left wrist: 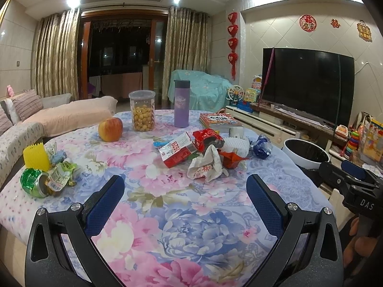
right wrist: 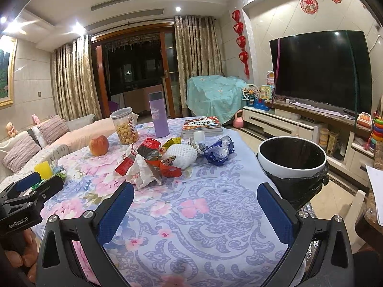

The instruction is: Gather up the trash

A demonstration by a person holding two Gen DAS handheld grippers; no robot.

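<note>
A heap of trash lies mid-table: crumpled white paper (left wrist: 206, 165) (right wrist: 146, 171), a red carton (left wrist: 178, 153), red wrappers (right wrist: 149, 149), white foam netting (right wrist: 182, 156) and a blue crumpled wrapper (left wrist: 262, 146) (right wrist: 219, 151). At the table's left edge lie a crushed green can (left wrist: 33, 183) and green wrappers (left wrist: 61, 173). A white bin (left wrist: 306, 153) (right wrist: 292, 160) lined with a black bag stands off the table's right side. My left gripper (left wrist: 185, 191) is open above the floral cloth, short of the heap. My right gripper (right wrist: 195, 198) is open too, between heap and bin.
An apple (left wrist: 110, 129), a jar of yellow balls (left wrist: 142, 111), a purple flask (left wrist: 182, 104) and books (left wrist: 220, 119) stand at the far side of the table (left wrist: 167, 227). A yellow comb-like piece (left wrist: 36, 157) sits left. Sofa left, television and toys right.
</note>
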